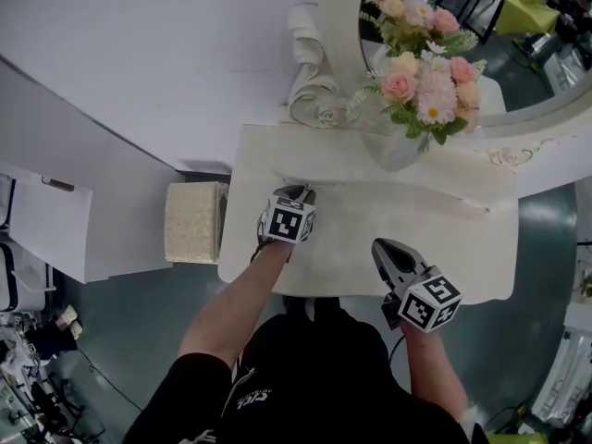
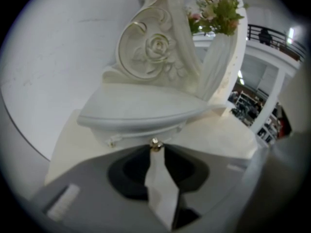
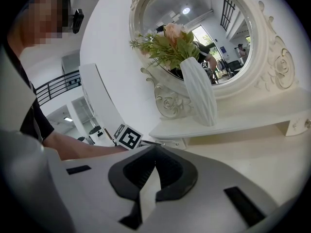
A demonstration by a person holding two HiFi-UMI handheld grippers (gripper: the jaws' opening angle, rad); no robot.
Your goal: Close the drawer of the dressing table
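The white dressing table [image 1: 370, 234] has a raised shelf [image 2: 141, 106] under its mirror. A small drawer front [image 2: 138, 130] sits just under that shelf's overhang, with a tiny gold knob [image 2: 155, 143]. My left gripper [image 1: 298, 192] reaches to the shelf's front edge. In the left gripper view its jaws [image 2: 155, 147] come together on the knob, with only a thin wedge of tabletop showing behind them. My right gripper [image 1: 379, 246] hovers over the tabletop near the front right, its tips [image 3: 155, 166] meeting with nothing between them.
A white ribbed vase of pink flowers [image 1: 407, 141] stands on the shelf in front of the oval mirror [image 1: 518, 63]. A woven stool [image 1: 194, 222] stands on the floor left of the table, beside a white cabinet [image 1: 55, 229]. The table's front edge [image 1: 370, 292] is at my body.
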